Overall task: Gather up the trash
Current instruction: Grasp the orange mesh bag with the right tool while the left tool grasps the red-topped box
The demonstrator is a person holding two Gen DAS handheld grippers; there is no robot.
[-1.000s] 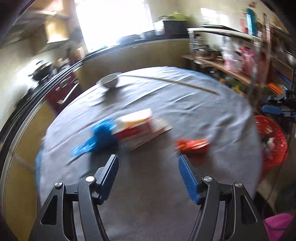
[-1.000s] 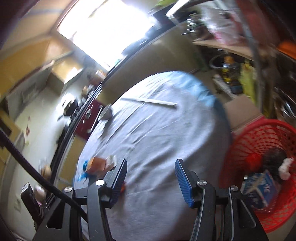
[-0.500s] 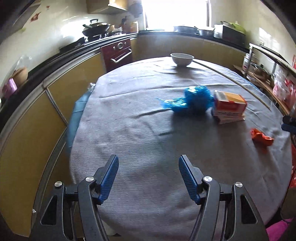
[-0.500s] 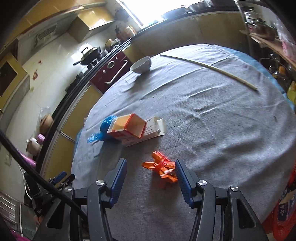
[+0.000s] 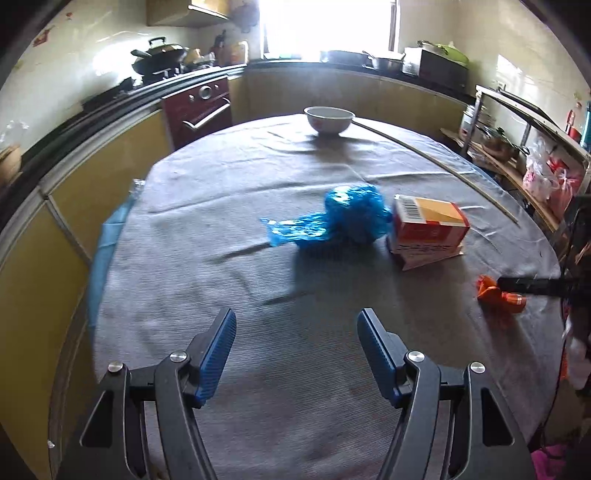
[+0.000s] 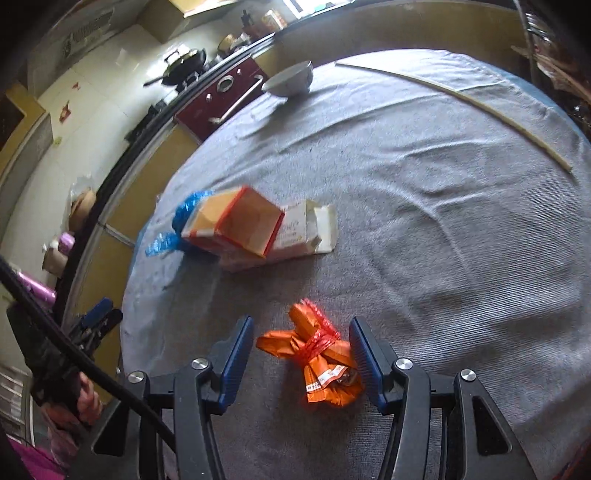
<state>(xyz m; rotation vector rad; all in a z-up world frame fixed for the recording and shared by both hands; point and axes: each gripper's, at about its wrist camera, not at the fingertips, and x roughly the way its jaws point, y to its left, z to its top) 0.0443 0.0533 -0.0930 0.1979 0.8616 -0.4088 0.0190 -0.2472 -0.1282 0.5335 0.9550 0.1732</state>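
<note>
Where red string binds it, orange wrapper [image 6: 317,354] bunches crumpled.

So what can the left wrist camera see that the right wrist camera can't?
Only the left wrist view shows the bright window and the shelf rack. Only the right wrist view shows the orange box's open end and the orange wrapper sitting between the open right gripper's fingers. Both show the white bowl, the blue bag, the orange box and the long stick.
</note>
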